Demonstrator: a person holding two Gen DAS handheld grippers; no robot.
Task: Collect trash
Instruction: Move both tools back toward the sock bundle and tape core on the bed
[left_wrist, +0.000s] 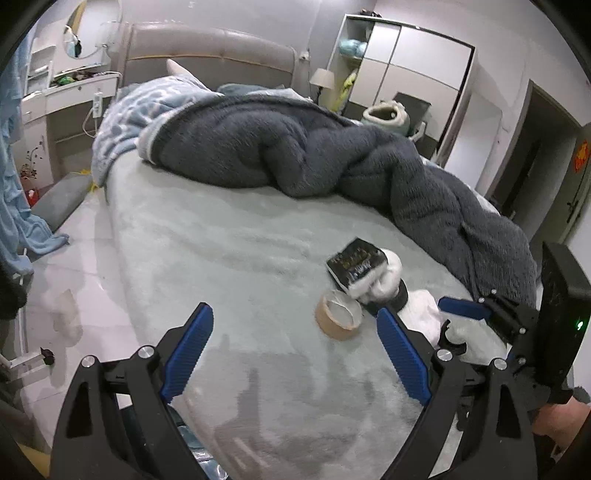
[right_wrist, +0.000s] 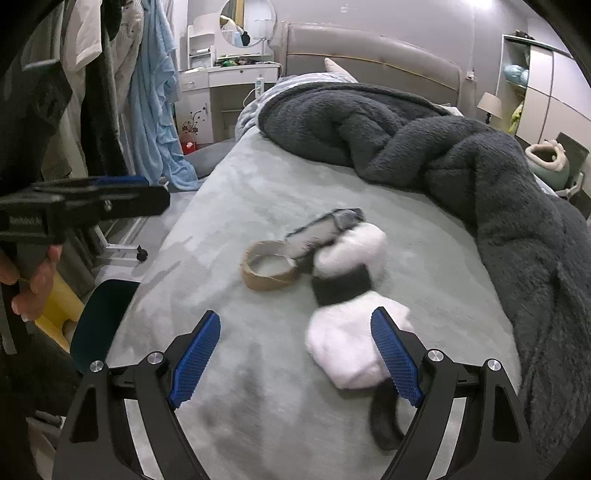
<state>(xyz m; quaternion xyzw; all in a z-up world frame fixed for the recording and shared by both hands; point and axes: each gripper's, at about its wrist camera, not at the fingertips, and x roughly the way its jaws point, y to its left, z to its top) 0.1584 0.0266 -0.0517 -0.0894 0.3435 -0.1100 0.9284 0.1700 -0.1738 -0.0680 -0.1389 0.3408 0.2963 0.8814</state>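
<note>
While blanket (right_wrist: 461, 155) bunches behind, plush (right_wrist: 347, 295) crowds tape roll (right_wrist: 267, 271).

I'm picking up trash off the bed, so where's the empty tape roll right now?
The tape roll lies on the bed, in front of both open grippers, beside the small black box and the black-and-white plush toy.

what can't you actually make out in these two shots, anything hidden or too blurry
- Dark box: its print is blurred in the left wrist view, and the right wrist view shows only its smeared edge.
- Black and white plush item: motion blur in the right wrist view; the right gripper finger covers part of it.
- Tape roll: too small to tell how much tape remains.
- Under the grey blanket: hidden in both views.
</note>
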